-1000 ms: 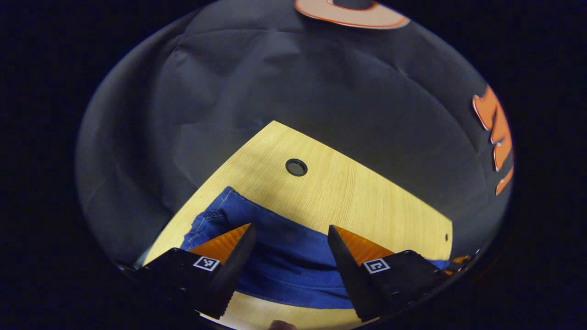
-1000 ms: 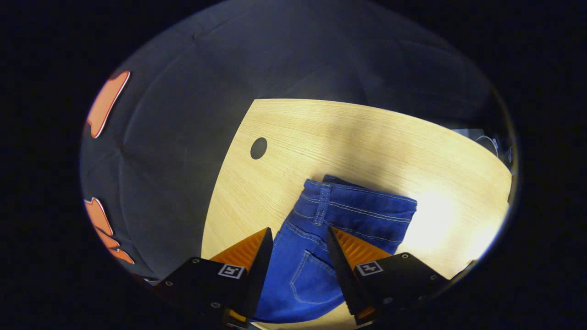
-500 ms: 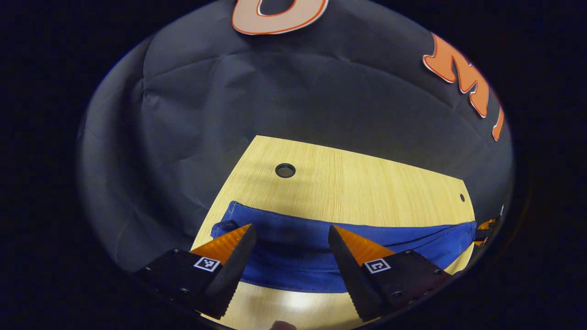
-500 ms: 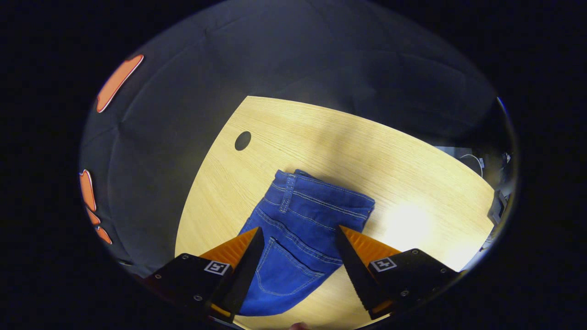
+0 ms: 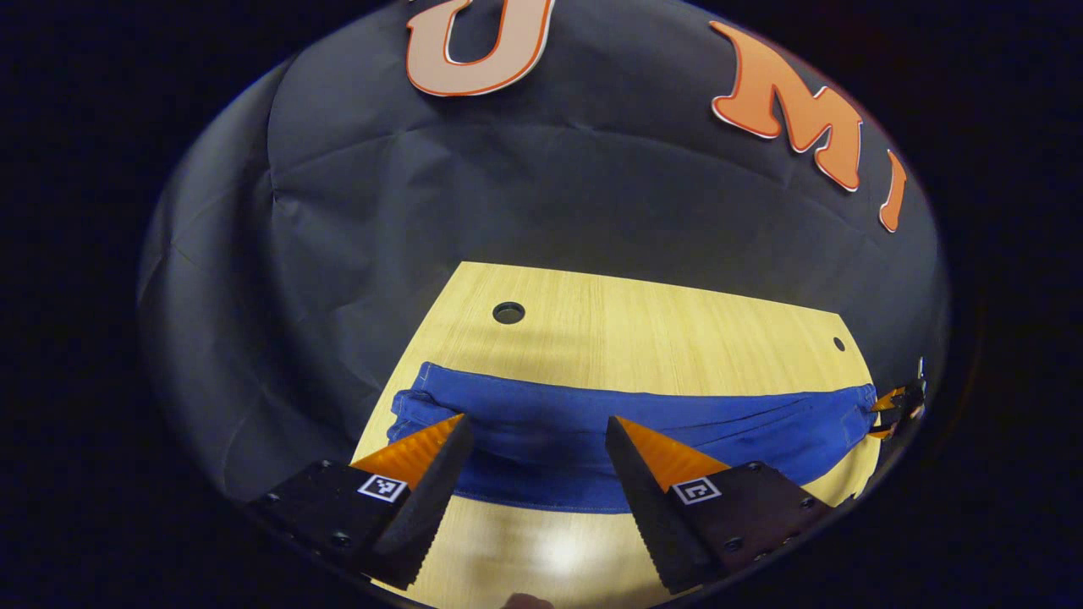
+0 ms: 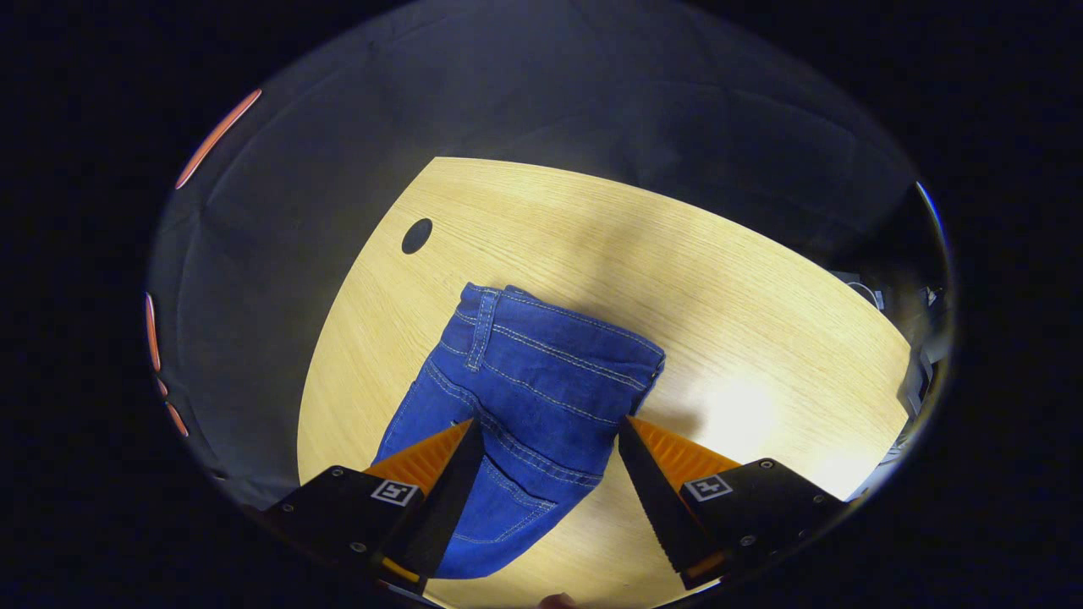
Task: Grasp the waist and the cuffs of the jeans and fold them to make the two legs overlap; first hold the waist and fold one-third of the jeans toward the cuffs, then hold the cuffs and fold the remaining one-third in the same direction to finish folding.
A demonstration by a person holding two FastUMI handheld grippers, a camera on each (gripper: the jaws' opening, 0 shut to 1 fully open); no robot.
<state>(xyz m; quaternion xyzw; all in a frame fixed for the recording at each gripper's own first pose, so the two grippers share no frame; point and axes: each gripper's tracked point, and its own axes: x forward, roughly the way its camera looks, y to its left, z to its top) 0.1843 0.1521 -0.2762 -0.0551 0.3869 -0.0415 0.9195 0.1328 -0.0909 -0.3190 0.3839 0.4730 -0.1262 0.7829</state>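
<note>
**Blue denim laid out on the wooden table, both grippers held above it**

Blue jeans point(image 5: 634, 431) lie flat on the light wooden table point(image 5: 643, 313), stretched as a long band in the left gripper view. The round hole point(image 5: 508, 312) in the table sits just beyond the far edge of the jeans, near their left end. The left gripper point(image 5: 535, 440) hangs over the near edge of the jeans with its fingers spread apart and nothing between them. Past the right end of the jeans, part of the other gripper shows.

In the right gripper view the waist point(image 6: 558, 334) of the jeans points away, belt loop and back pocket up, with the hole point(image 6: 416, 236) beyond it to the left. The right gripper point(image 6: 548, 440) is held over the seat of the jeans, its fingers also spread wide, holding nothing.
</note>
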